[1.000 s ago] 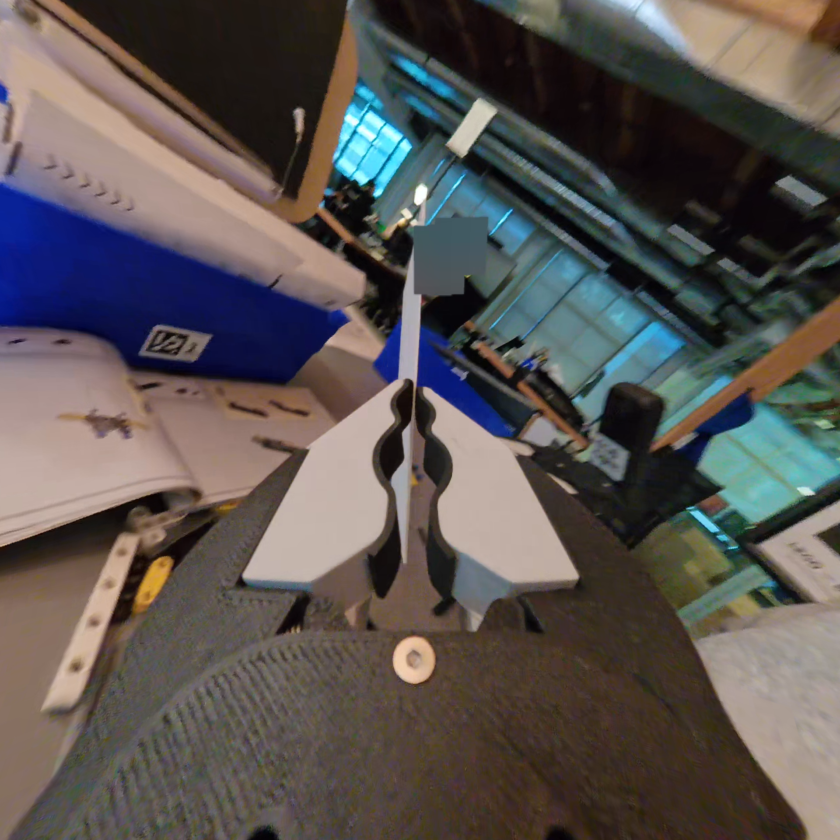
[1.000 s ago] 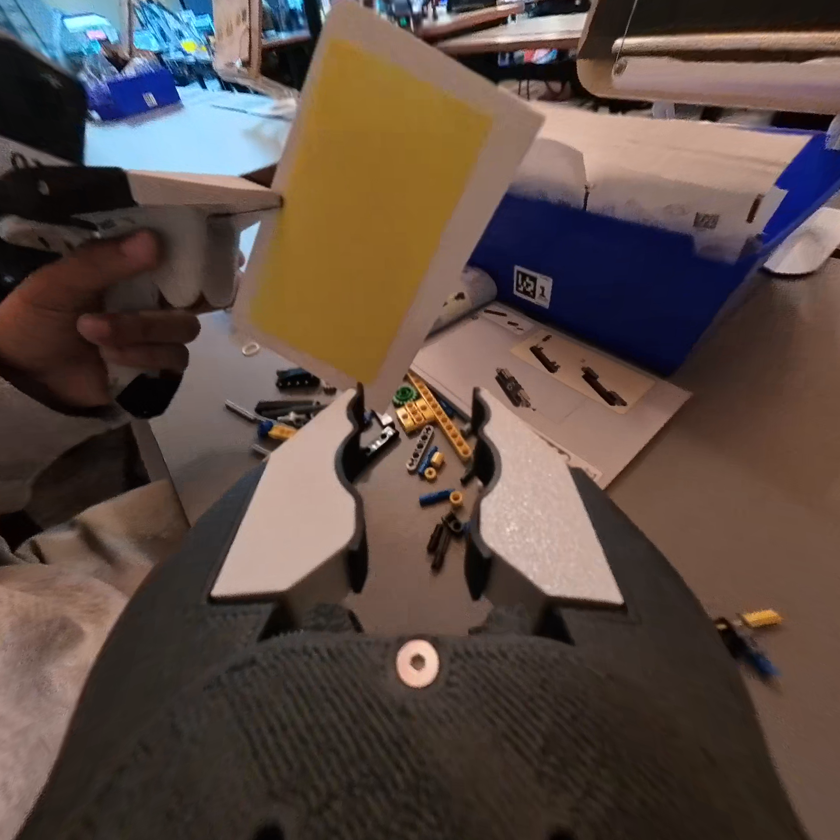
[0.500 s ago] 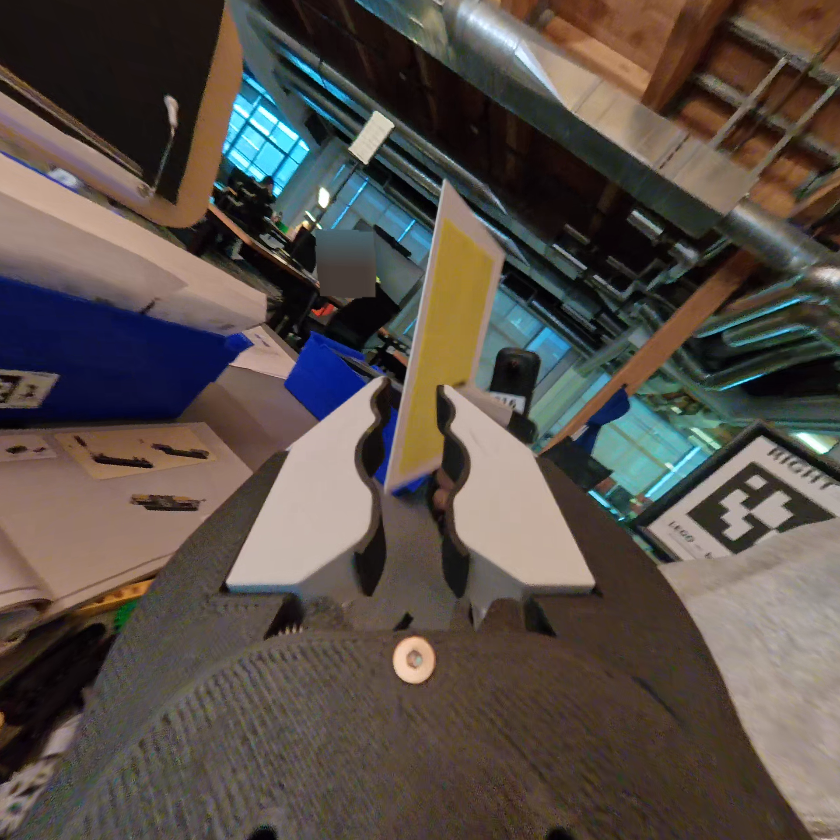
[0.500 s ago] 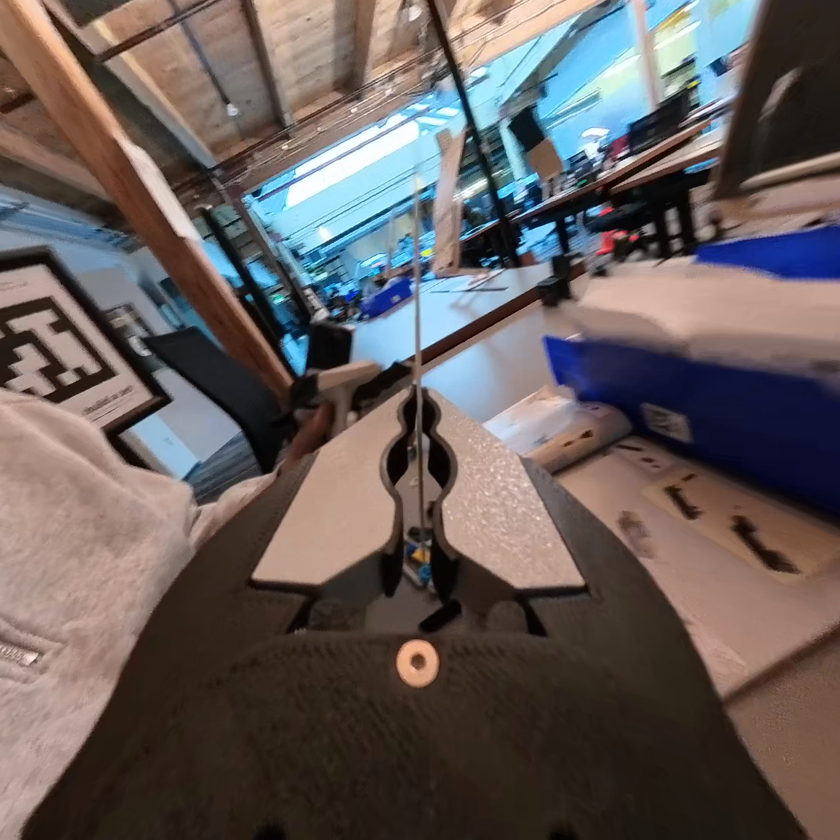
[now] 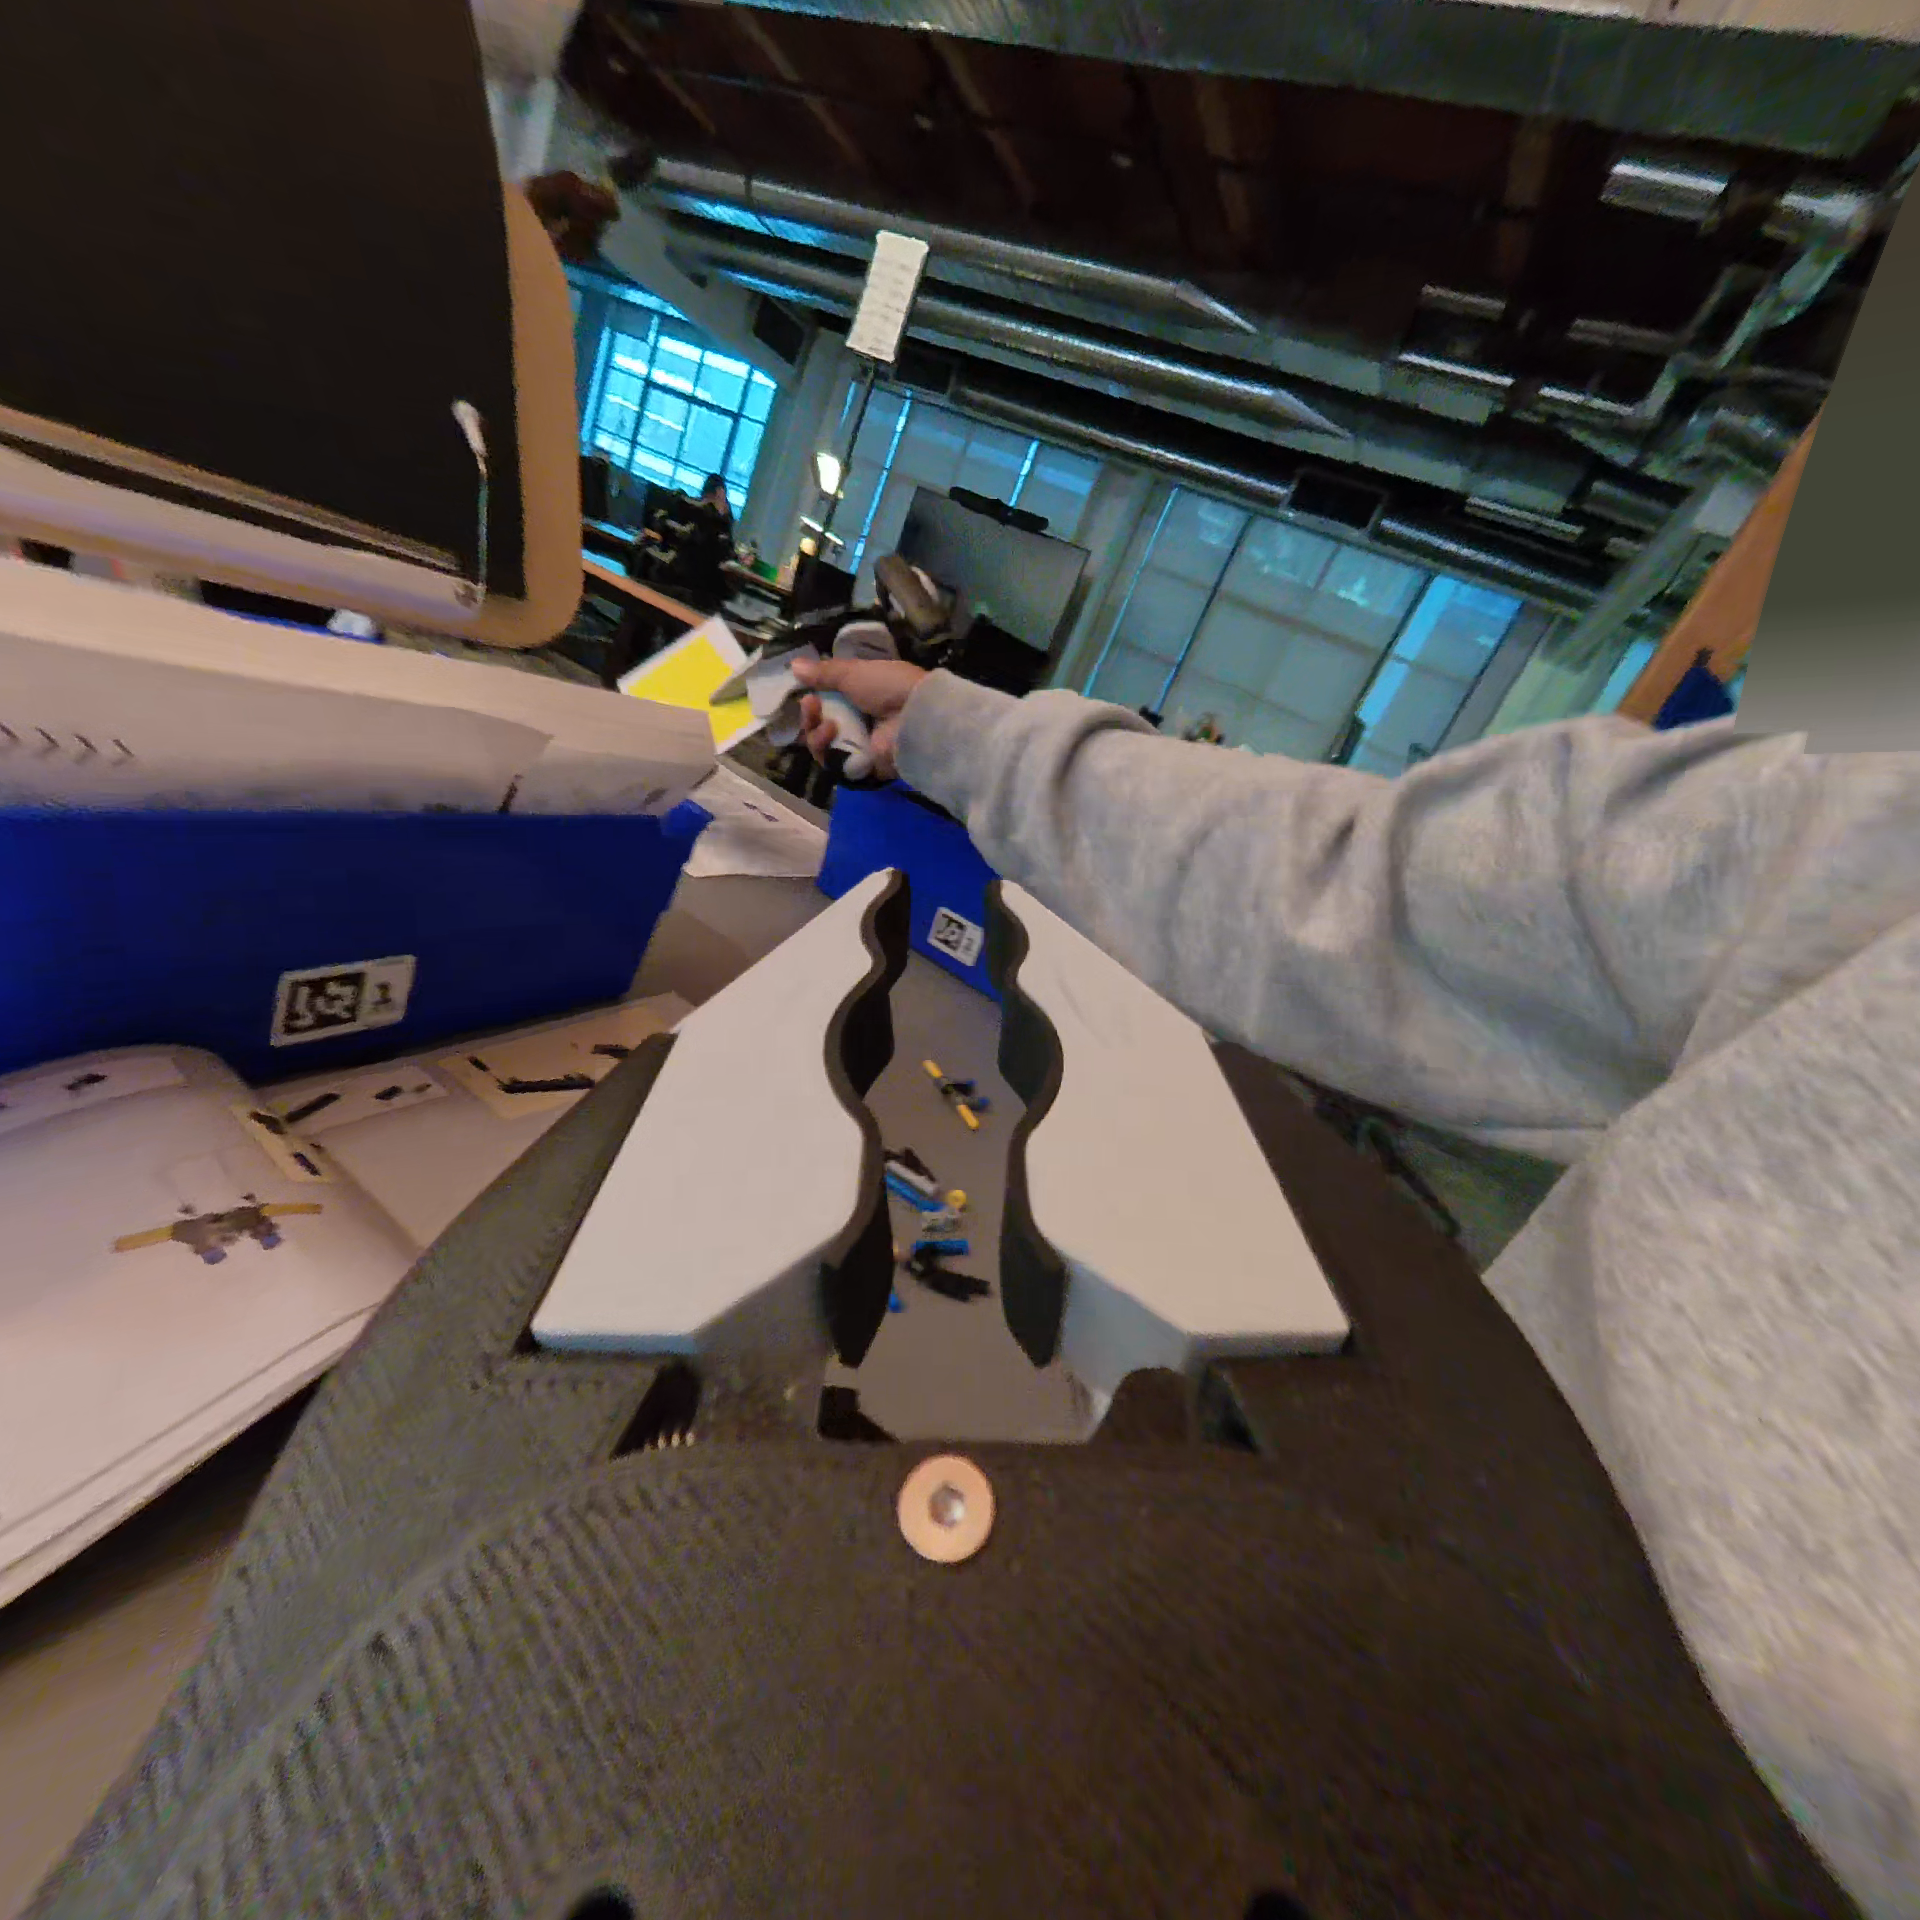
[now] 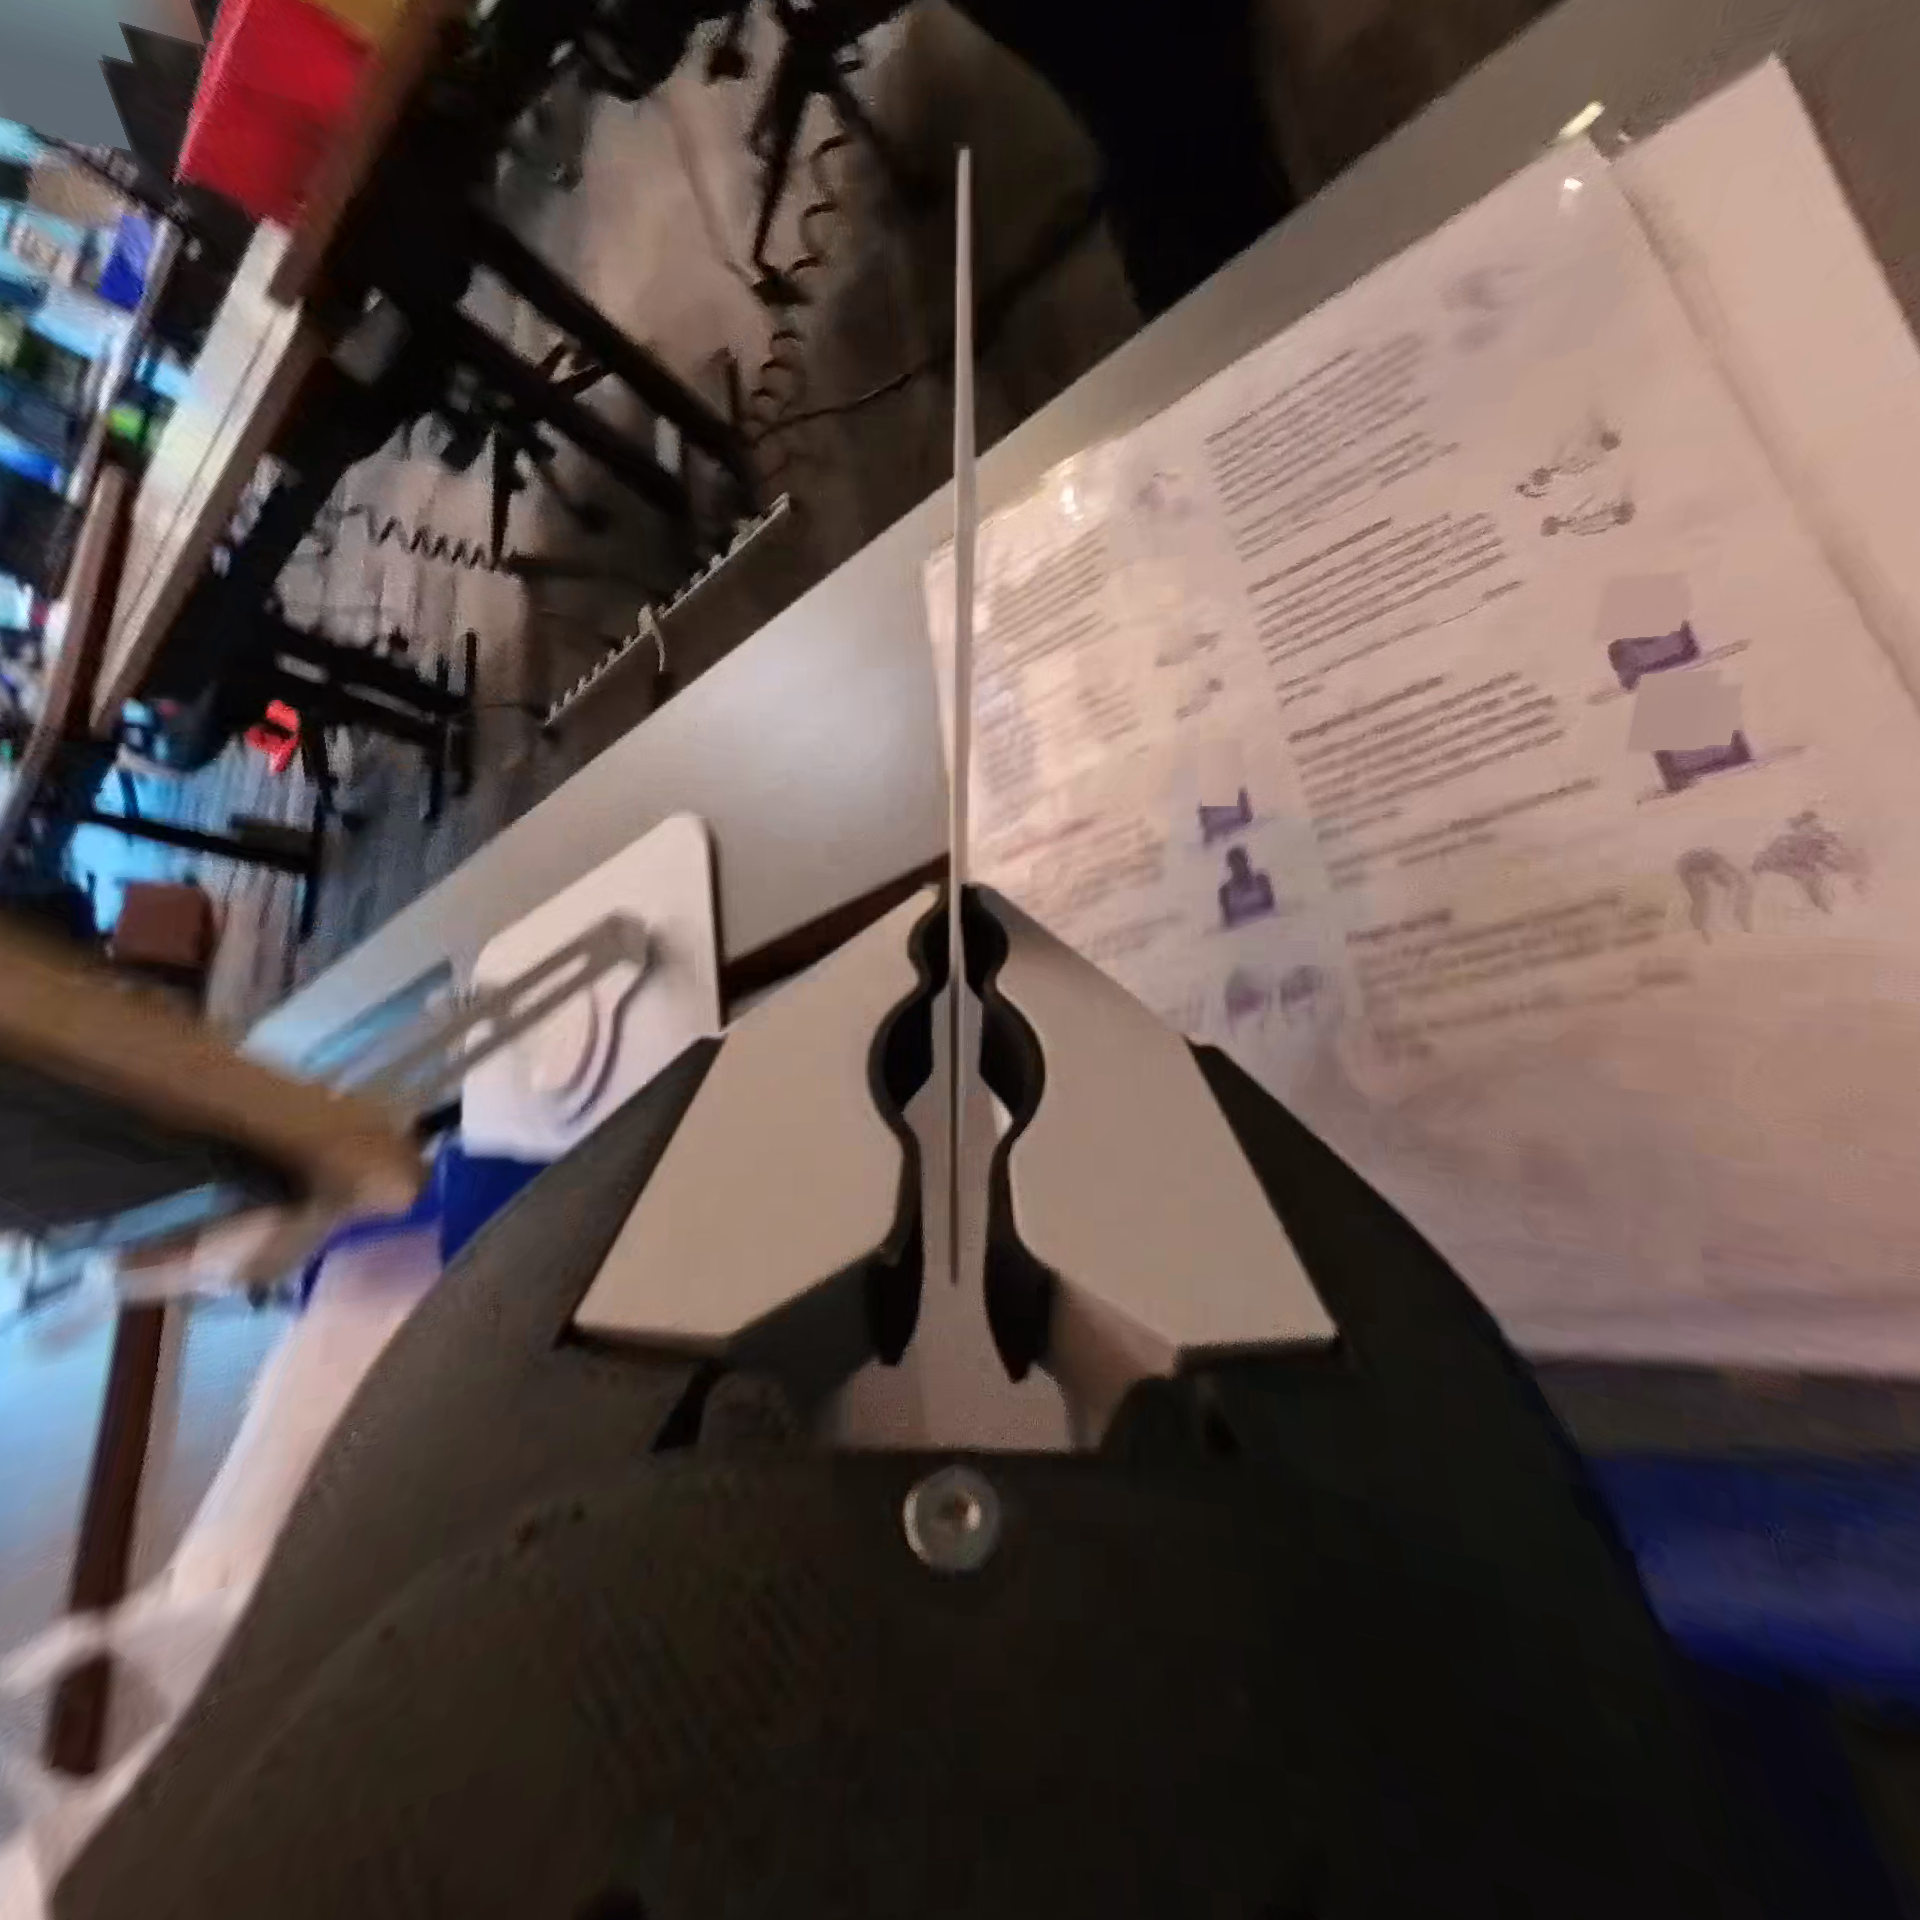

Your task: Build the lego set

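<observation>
Above table [image 5: 717, 925], outstretched sleeve [image 5: 1299, 883]

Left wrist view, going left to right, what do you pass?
Open instruction booklet → blue bin → yellow card in the right claw → left claw → grey sleeve.

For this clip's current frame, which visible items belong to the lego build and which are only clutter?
Job:
- loose lego pieces on the table, between the open left gripper fingers
- open instruction booklet

Lying about:
- yellow card, clamped edge-on in the right gripper
- blue bin with papers on top
- second blue bin
- printed sheet
</observation>
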{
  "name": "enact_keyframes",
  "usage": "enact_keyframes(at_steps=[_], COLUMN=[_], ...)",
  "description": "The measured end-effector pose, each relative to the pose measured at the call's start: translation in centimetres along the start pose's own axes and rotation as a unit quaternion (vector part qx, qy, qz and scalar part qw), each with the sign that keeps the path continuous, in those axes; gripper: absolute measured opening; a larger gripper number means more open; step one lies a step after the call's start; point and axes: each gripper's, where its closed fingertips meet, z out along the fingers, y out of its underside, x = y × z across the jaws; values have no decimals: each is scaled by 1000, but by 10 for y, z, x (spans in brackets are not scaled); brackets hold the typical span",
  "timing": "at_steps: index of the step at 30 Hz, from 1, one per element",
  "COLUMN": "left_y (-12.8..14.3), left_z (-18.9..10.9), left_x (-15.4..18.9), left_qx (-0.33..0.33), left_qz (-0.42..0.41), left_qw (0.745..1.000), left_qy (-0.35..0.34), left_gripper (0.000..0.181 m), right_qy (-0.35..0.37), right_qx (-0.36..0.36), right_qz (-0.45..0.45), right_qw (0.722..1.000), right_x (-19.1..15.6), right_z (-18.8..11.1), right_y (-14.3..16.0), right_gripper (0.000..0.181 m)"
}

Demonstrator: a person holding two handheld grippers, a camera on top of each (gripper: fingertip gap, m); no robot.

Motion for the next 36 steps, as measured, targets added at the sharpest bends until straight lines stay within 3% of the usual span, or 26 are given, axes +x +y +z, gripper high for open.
enact_keyframes(at_steps=[3,7,13,16,19,23,28,30,33,36], left_y=[-5,-6,-2,-3,-5,-5,11,17,30,48], left_z=[-3,-4,-6,-8,-8,-9,-12,-13,-14,-14], left_x=[-7,-14,-23,-23,-20,-13,-3,1,7,12], left_qx=[3,3,0,3,2,-9,-65,-69,-86,-109], left_qz=[25,19,10,10,17,33,29,35,61,78], left_qw=[1000,1000,1000,1000,1000,999,997,997,994,990], left_qy=[-16,-16,-21,-22,-23,-26,-13,-15,-28,-38], left_gripper=[10,10,9,8,7,7,2,3,6,7], right_qy=[-1,78,128,124,110,47,-20,-82,-166,-197], right_qx=[0,-6,-24,-31,-28,-34,-18,-3,27,91], right_qz=[91,58,35,34,42,-16,-181,-248,-343,-447], right_qw=[996,995,991,991,993,998,983,965,924,868], right_x=[15,29,40,37,27,-21,-79,-105,-128,-128], right_z=[43,63,70,67,56,11,-104,-160,-237,-279], right_y=[-15,-27,-17,-15,-19,-24,26,75,175,269], right_gripper=[0,0,4,28,42,34,39,39,31,24])
